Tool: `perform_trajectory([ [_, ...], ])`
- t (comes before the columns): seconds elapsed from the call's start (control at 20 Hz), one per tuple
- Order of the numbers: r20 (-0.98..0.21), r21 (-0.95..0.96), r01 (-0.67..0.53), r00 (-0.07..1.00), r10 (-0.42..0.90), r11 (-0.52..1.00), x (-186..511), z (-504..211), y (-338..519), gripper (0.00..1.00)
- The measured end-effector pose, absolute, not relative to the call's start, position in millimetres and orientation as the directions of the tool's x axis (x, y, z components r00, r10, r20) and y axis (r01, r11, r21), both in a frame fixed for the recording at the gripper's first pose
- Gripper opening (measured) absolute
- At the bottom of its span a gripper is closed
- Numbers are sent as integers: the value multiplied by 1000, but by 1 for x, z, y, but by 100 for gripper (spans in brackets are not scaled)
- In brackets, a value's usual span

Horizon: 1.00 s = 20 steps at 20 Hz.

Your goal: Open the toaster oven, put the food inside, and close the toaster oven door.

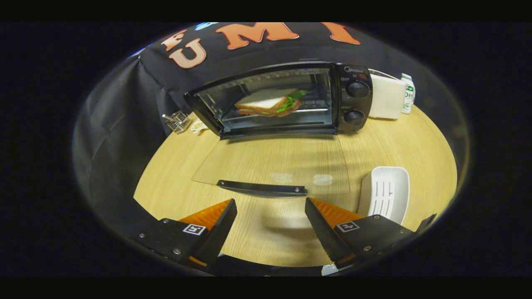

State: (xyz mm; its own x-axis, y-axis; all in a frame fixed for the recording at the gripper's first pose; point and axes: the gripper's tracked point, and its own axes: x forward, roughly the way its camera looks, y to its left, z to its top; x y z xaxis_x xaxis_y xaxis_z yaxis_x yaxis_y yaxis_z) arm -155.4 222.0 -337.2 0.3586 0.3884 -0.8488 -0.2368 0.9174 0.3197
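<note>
A pale wooden table stands against a black cloth wall. At its far side sits the oven, two knobs on its right panel, with the glass door folded down flat toward the camera. The door's dark handle lies just ahead of the fingers. The sandwich rests on the rack inside the oven. The gripper hovers over the table with its fingers spread wide and nothing between them. A white tray lies just beyond the right finger, beside the door. Right of the oven are a white box and a bottle; left of it, a small wire rack.
</note>
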Motion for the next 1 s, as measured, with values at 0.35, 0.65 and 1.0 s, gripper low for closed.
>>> perform_trajectory([
  [0.35, -903, 267, -258, 270, 335, 928, -157, -366, 245, 99],
  [0.65, -914, 246, -245, 263, 308, 938, -149, -363, 247, 99],
  [1.0, -853, 257, -254, 394, 342, 933, -107, -317, 252, 100],
])
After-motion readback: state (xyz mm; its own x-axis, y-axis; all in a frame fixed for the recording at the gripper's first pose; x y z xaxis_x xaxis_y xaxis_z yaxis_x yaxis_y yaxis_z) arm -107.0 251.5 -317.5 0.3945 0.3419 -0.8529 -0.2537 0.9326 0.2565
